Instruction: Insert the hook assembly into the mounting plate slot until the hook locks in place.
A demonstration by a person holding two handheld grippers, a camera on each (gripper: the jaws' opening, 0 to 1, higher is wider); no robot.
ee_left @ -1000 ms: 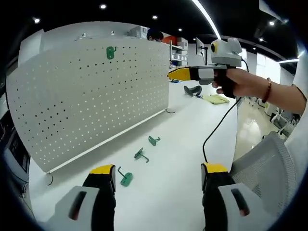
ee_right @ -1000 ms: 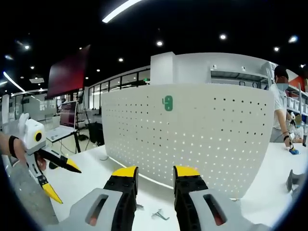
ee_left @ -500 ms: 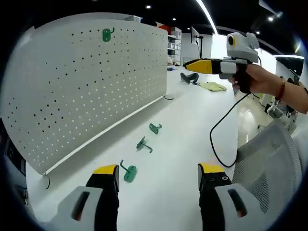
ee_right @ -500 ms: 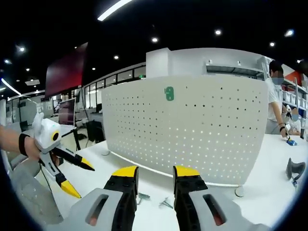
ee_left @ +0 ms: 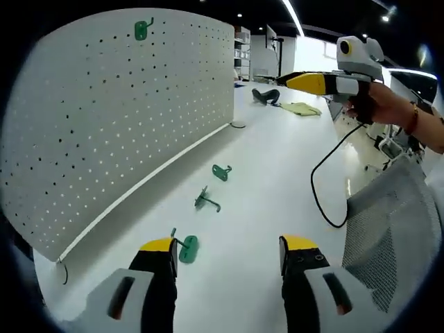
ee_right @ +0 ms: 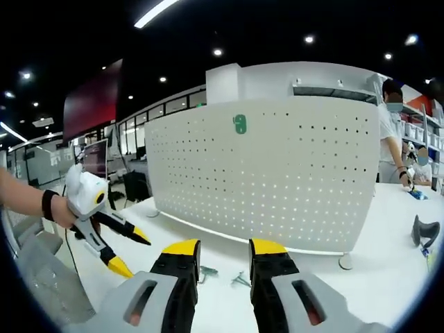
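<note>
Since 1 s ago the left gripper (ee_left: 225, 253) has dropped lower and closer to the tabletop (ee_left: 257, 201), w/ the nearest green hook (ee_left: 186, 247) now just off its left jaw tip; the right gripper (ee_right: 225, 258) has swung a bit so the pegboard (ee_right: 277, 173) sits squarer in its view.

Near to far, left gripper view: jaws wide apart, nothing between them. Nearest hook lies flat on the table, flat plate end toward the jaws, wire stem pointing back to the board. Beyond it a 2nd hook (ee_left: 205, 201), then a 3rd (ee_left: 222, 171), all loose on the table, well apart from each other and near the board's foot. Pegboard stands upright along the left; one green hook already hung (ee_left: 142, 29) near its top edge. The other gripper shows at far right in a hand (ee_left: 378, 104), held up off the table.

Right gripper view: jaws slightly apart, empty. In the left gripper view its yellow tips look close together.

Handling, my guess: hooks look small, light, stiff (plastic plate + thin wire), likely to skid on the smooth top. Best to pinch across the flat plate, not the wire, leaving the back prongs free for the holes. Needs a firm push to seat; board prob. flexes a bit.
</note>
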